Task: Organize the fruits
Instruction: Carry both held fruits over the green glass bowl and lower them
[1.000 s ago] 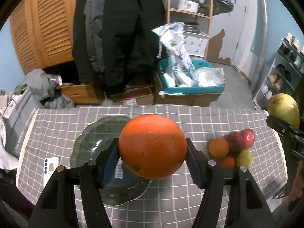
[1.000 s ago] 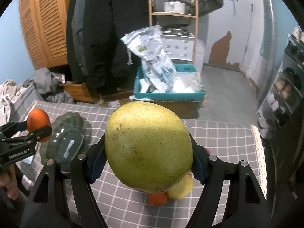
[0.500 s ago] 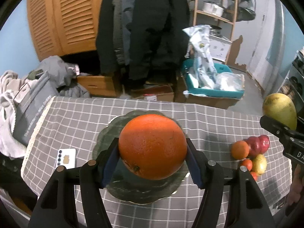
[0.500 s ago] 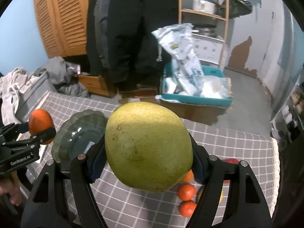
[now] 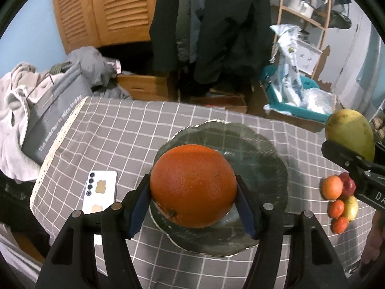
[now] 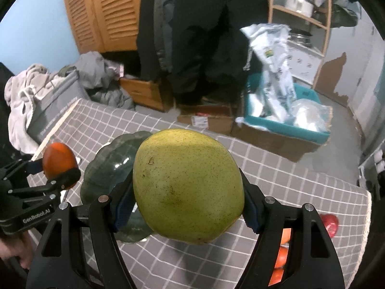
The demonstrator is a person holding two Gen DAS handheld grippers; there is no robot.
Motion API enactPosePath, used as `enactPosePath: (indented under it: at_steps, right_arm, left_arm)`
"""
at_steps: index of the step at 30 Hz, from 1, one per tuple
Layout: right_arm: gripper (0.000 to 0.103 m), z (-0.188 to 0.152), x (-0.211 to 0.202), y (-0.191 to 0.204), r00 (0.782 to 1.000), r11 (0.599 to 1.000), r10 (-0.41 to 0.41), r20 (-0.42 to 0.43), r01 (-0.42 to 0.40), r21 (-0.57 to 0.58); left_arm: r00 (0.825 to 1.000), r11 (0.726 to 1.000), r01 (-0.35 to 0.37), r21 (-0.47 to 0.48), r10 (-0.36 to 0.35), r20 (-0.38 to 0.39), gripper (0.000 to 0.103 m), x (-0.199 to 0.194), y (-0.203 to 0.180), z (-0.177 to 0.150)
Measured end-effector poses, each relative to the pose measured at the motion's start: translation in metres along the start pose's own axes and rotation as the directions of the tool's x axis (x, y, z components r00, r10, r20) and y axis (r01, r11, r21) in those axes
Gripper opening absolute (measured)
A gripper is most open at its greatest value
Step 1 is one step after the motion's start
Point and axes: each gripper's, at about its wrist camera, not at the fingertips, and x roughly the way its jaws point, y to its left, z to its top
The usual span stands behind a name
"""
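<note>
My left gripper [image 5: 192, 202] is shut on a large orange [image 5: 192, 185] and holds it above the near left part of a dark green glass plate [image 5: 259, 154] on the grey checked tablecloth. My right gripper [image 6: 187, 204] is shut on a big yellow-green pomelo [image 6: 187, 190], held above the table to the right of the plate [image 6: 108, 166]. The pomelo [image 5: 350, 132] also shows at the right edge of the left wrist view, and the orange [image 6: 59, 162] at the left of the right wrist view.
A pile of small fruits [image 5: 339, 197], orange, red and yellow, lies on the cloth right of the plate. A white phone [image 5: 99, 191] lies left of the plate. Clothes and a grey bag [image 5: 53, 110] sit past the table's left edge. A teal bin [image 6: 286, 122] stands on the floor behind.
Both grippers have moved left across the table with their fruits. The plate now lies under and right of the orange, and the fruit pile has shifted toward the right edge.
</note>
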Motion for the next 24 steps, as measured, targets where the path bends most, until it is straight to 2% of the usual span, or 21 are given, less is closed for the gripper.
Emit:
enactPosePath:
  at_steps: [9,16,24]
  right_arm:
    - [0.075,0.003,0.045,0.023,0.997,0.999,0.020,-0.075,-0.021,-0.024]
    - [0.075,-0.003,0.075,0.034,0.990,0.998,0.042,-0.136,-0.047,-0.031]
    - [0.075,-0.012,0.098,0.042,0.980,0.997,0.051,-0.192,-0.060,-0.043]
  left_arm:
    - [0.996,0.999,-0.035,-0.018,0.034,-0.083,0.067,0.041,0.016,-0.008]
    - [0.984,0.998,-0.040,-0.042,0.032,-0.173,0.067,0.077,0.022,-0.019]
    - [0.972,0.998,-0.056,-0.040,0.046,-0.230,0.067,0.101,0.023,-0.027]
